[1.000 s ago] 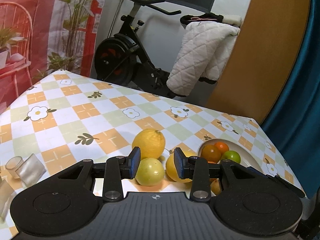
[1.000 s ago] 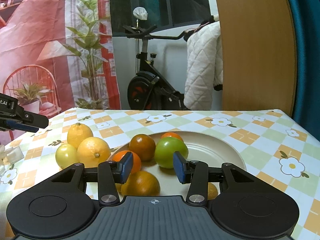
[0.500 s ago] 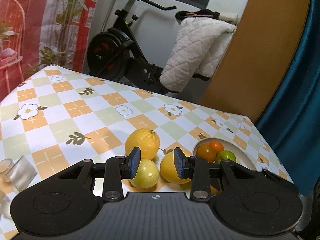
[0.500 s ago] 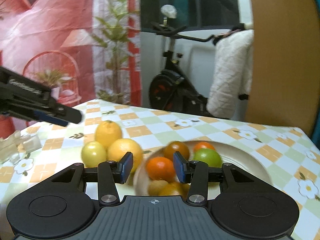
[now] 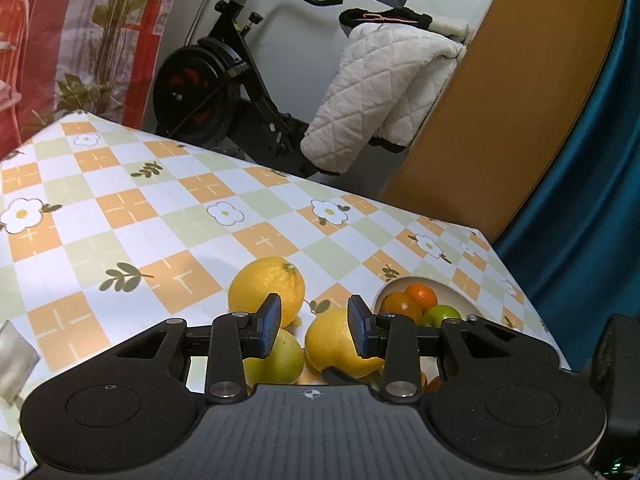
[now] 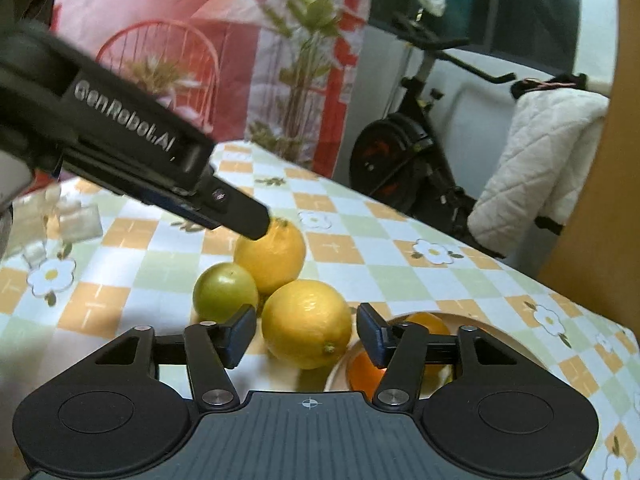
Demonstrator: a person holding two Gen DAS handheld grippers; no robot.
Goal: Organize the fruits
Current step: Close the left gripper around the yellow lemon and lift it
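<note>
Three loose fruits lie together on the checked tablecloth: a far lemon [image 5: 267, 283] [image 6: 272, 254], a near lemon [image 5: 334, 340] [image 6: 306, 323] and a yellow-green fruit [image 5: 280, 358] [image 6: 224, 293]. A cream plate [image 5: 460, 292] [image 6: 496, 334] to their right holds oranges [image 5: 420, 294] and a green fruit [image 5: 440, 314]. My left gripper [image 5: 313, 330] is open and empty above the loose fruits. My right gripper [image 6: 306, 338] is open, its jaws on either side of the near lemon. The left gripper's finger shows in the right wrist view [image 6: 224, 208], over the far lemon.
Clear plastic pieces [image 6: 60, 220] lie at the table's left. An exercise bike [image 5: 224, 80] with a white quilted coat [image 5: 384, 92] stands behind the table. A wooden panel [image 5: 500, 120] and a teal curtain [image 5: 592, 200] are at the right.
My right gripper has swung left from the plate to the near lemon. My left gripper has risen and come over the loose fruits, closer to the right gripper.
</note>
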